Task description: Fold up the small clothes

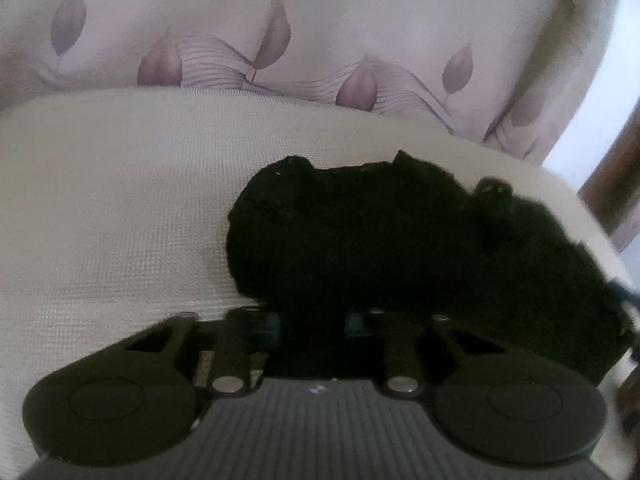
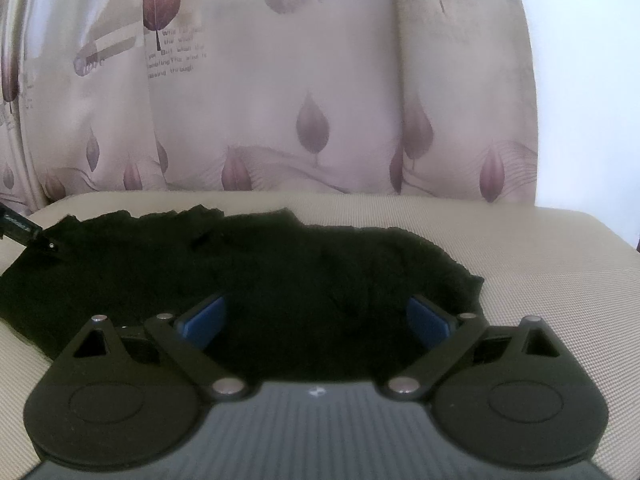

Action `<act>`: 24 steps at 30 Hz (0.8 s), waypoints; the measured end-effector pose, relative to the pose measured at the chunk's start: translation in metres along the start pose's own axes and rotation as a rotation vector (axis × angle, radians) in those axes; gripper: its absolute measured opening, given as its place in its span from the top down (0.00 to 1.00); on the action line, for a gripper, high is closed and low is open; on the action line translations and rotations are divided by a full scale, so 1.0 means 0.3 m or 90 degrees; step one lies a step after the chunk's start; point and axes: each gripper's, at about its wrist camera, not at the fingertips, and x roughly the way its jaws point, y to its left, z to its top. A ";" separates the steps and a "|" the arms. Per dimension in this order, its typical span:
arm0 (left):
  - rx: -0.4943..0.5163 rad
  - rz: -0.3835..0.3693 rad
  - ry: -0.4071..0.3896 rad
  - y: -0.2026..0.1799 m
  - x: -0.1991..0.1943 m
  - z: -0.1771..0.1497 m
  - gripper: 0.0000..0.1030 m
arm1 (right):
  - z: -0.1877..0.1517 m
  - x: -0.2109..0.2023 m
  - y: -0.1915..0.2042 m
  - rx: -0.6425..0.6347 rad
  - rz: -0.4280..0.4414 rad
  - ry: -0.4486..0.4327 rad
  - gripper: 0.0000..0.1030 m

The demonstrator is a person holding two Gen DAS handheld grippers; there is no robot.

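A small black garment [image 1: 400,240] lies rumpled on a cream woven cushion [image 1: 120,200]. My left gripper [image 1: 312,324] is shut on the garment's near edge, and the cloth bunches up between the fingers. In the right wrist view the same black garment [image 2: 240,264] spreads across the cushion [image 2: 540,264]. My right gripper [image 2: 316,316] is open, its blue-padded fingers [image 2: 204,320] wide apart and low over the near part of the cloth. The left gripper's tip [image 2: 36,236] shows at the garment's far left corner.
A curtain with purple leaf prints [image 1: 320,40] hangs just behind the cushion; it also shows in the right wrist view [image 2: 312,120]. The cushion's right edge [image 1: 592,208] drops off next to a brown wooden post [image 1: 616,168].
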 end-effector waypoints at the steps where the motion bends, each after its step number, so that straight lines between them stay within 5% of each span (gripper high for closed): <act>1: -0.006 0.006 -0.003 -0.005 0.002 -0.001 0.79 | 0.000 -0.001 -0.001 0.001 0.001 -0.001 0.05; 5: -0.024 0.034 -0.008 -0.049 -0.001 -0.005 0.83 | 0.001 -0.005 -0.008 0.008 0.005 -0.006 0.05; 11: -0.103 -0.010 0.008 -0.144 -0.040 0.047 0.83 | -0.002 -0.034 -0.042 0.050 0.017 -0.036 0.05; 19: -0.147 -0.078 0.034 -0.445 -0.042 0.125 0.83 | -0.005 -0.067 -0.093 0.110 0.055 -0.067 0.05; 24: -0.151 -0.119 0.059 -0.659 0.017 0.127 0.83 | -0.029 -0.131 -0.164 0.224 0.137 -0.071 0.04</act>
